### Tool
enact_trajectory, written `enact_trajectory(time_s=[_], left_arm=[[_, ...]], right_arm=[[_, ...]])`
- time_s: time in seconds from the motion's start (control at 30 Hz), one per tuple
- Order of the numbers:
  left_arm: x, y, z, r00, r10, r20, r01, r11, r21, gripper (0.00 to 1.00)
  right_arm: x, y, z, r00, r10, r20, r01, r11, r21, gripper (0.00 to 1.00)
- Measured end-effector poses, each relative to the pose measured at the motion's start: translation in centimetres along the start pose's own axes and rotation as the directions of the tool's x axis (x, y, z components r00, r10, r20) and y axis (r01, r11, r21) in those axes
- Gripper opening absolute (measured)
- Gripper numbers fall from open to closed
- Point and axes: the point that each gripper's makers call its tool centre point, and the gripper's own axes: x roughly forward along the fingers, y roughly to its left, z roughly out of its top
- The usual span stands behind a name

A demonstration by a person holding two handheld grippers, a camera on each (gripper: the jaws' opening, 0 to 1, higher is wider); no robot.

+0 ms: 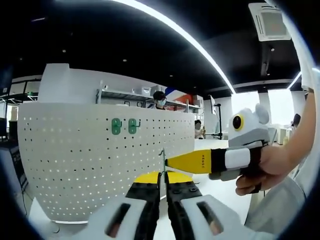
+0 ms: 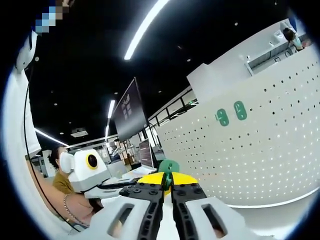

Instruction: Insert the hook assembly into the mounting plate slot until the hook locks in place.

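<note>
**Ana:** Left gripper view first, nearest things. What do its own jaws show?

**Ben:** The left gripper (image 1: 161, 186) rises from the bottom with its black jaws and yellow tips drawn together. A thin metal piece (image 1: 162, 161) stands up from between the tips; I take it for part of the hook assembly, though it is too slight to be sure. The other gripper's yellow point meets it from the right.

**Ana:** That other one is the right gripper?

**Ben:** Yes, the right gripper (image 1: 172, 161) reaches in sideways, held in a person's hand (image 1: 267, 167). From here I cannot tell how its jaws stand.

**Ana:** And in the right gripper view?

**Ben:** There the right gripper (image 2: 167, 181) has its jaws closed on a green hook piece (image 2: 169, 167), which pokes up just above the yellow tips. The left gripper's white body with a yellow-ringed lens sits just to the left, low in the picture.

**Ana:** Farther back?

**Ben:** A white pegboard panel (image 1: 75, 165) stands upright behind the tips, curved by the lens. Two green hooks (image 1: 124, 126) are mounted side by side near its top; the same pair (image 2: 231, 114) shows in the right gripper view, well apart from the held piece.

**Ana:** Beyond the panel?

**Ben:** Shelving (image 1: 130, 97) with a person behind it, and a long ceiling light strip (image 1: 200, 50) across a dark ceiling.
</note>
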Motion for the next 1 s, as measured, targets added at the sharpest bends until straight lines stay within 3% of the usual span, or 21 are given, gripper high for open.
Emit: enact_trajectory(time_s=[0.47, 0.67, 1.0], left_arm=[[-0.12, 0.1, 0.0, 1.0, 0.008, -0.008, -0.008, 1.0, 0.004, 0.03], [-0.09, 0.04, -0.12, 1.0, 0.008, -0.012, -0.008, 1.0, -0.001, 0.03], [-0.11, 0.02, -0.1, 1.0, 0.006, -0.01, -0.006, 1.0, 0.002, 0.03]], right_arm=[[0.09, -0.08, -0.22, 1.0, -0.007, -0.012, 0.007, 1.0, 0.03, 0.01], [0.08, 0.0, -0.33, 0.999, -0.013, -0.031, 0.013, 1.0, -0.006, 0.0], [0.03, -0.05, -0.35, 0.999, -0.018, -0.035, 0.02, 0.999, 0.049, 0.0]])
